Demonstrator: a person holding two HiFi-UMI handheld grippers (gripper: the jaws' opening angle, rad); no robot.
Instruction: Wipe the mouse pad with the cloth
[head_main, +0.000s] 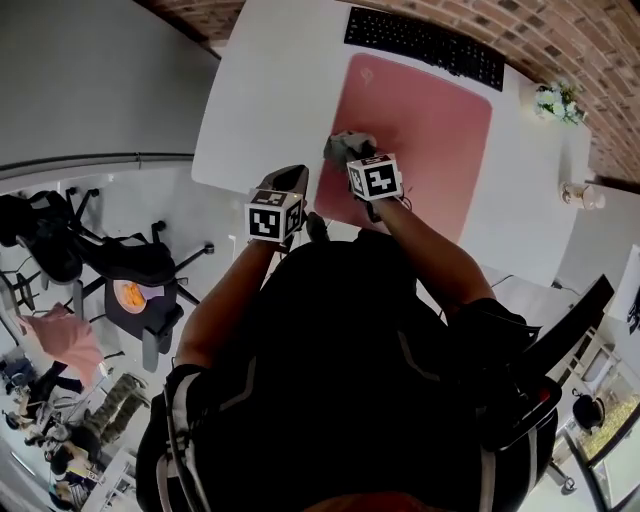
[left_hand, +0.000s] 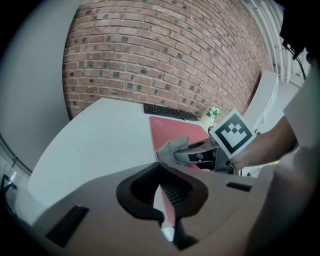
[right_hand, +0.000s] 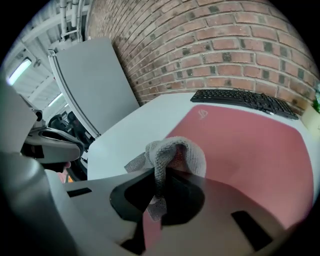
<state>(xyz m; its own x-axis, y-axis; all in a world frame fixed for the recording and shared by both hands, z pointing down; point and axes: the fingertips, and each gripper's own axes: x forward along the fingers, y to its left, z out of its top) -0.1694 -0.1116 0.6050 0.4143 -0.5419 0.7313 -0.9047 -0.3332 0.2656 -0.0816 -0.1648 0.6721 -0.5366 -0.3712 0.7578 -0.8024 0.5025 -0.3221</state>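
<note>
now right gripper (right_hand: 160, 192) clamps cloth (right_hand: 175, 152) over mouse pad (right_hand: 250, 145); left gripper (left_hand: 162, 195) closed, empty.

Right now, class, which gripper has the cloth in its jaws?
The right gripper: its jaws pinch the grey cloth at the edge of the pink mouse pad. The left gripper holds nothing.
</note>
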